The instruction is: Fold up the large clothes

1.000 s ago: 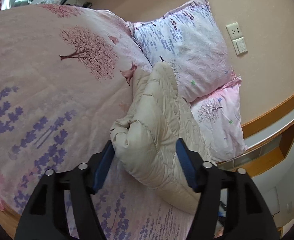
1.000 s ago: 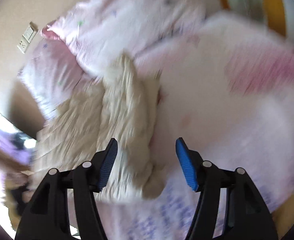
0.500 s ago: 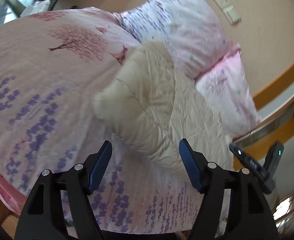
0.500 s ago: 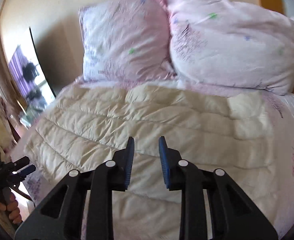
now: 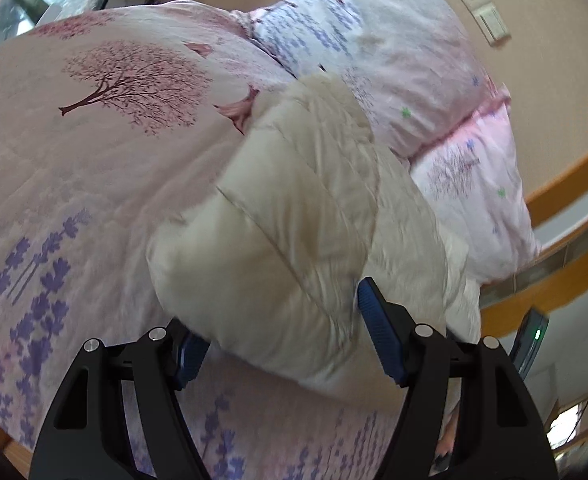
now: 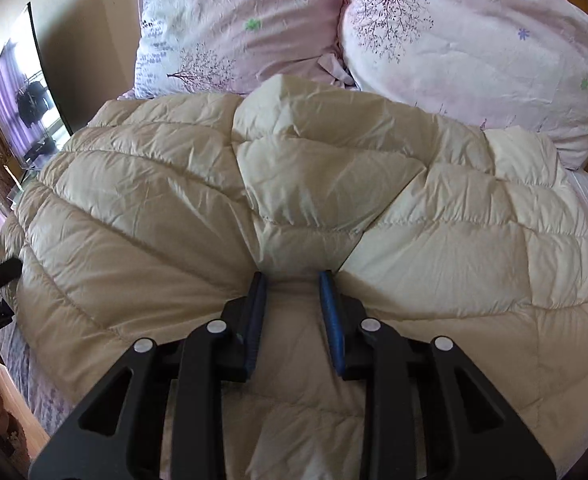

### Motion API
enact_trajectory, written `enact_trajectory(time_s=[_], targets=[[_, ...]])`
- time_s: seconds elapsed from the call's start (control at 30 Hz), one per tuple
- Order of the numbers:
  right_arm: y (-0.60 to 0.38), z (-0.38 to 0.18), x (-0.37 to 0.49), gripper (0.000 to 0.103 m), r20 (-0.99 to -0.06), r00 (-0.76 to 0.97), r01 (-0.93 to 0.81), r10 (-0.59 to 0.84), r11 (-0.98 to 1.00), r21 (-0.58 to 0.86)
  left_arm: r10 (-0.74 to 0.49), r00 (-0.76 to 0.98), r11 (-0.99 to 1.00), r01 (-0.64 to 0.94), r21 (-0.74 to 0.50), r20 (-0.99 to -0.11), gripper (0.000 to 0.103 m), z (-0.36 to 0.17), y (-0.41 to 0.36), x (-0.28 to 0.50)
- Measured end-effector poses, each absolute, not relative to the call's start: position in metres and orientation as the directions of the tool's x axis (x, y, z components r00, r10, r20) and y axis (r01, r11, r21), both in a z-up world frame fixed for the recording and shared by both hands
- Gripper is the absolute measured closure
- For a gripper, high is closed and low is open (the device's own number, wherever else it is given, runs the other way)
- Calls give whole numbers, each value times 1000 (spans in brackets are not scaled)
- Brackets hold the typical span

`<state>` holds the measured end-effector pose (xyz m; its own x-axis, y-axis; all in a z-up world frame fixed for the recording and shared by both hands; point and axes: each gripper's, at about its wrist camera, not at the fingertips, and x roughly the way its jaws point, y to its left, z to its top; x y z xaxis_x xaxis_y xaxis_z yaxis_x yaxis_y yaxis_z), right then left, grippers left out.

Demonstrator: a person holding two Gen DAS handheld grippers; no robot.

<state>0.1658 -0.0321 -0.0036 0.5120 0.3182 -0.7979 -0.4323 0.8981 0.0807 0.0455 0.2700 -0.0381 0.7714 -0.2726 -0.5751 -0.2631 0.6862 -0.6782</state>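
A cream quilted puffer jacket (image 5: 294, 216) lies on the bed, partly folded into a bulky heap. My left gripper (image 5: 281, 320) is open, its blue pads on either side of the jacket's near rounded end, whose bulge hides the left fingertip. In the right wrist view the jacket (image 6: 133, 216) spreads wide across the bed, a raised fold in its middle. My right gripper (image 6: 294, 280) has its pads narrowly apart, pinching that fold of the jacket.
The bed has a pink cover (image 5: 73, 160) printed with trees and lavender. Two pink pillows (image 6: 474, 40) lean on the wall behind the jacket. A wooden headboard ledge (image 5: 566, 192) runs at the right. The bed's near edge is at the lower left (image 5: 9, 452).
My left gripper has moved in so the jacket's end sits between its pads. My right gripper has dropped onto the jacket, its pads now squeezing the middle fold.
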Motion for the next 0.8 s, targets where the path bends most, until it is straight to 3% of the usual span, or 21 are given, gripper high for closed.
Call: enact_trajectory(time_s=[0.13,0.23,0.3,0.4,0.63,0.8], targets=[[-27,-8,166,74,-802,512,-432,306,899,67,-251,796,647,-285,-707,-551,40,-41,274,54],[-26,-10,167,73,-803,515,-434,299,899,57,-245,810,632,-283,-721,-533,51,-41,273,61],[-25,-10,167,73,-803,518,-436,294,899,47,-244,823,642,-259,-722,-513,68,-36,270,64],[-24,-10,168,73,-804,523,-437,284,899,34,-243,852,684,-188,-705,-463,75,-16,260,65],[-26,-11,171,73,-804,523,-426,282,904,40,-332,899,764,79,-640,-285,76,51,216,68],[-29,-12,172,73,-805,517,-417,290,907,58,-487,854,748,300,-592,-183,76,83,165,78]])
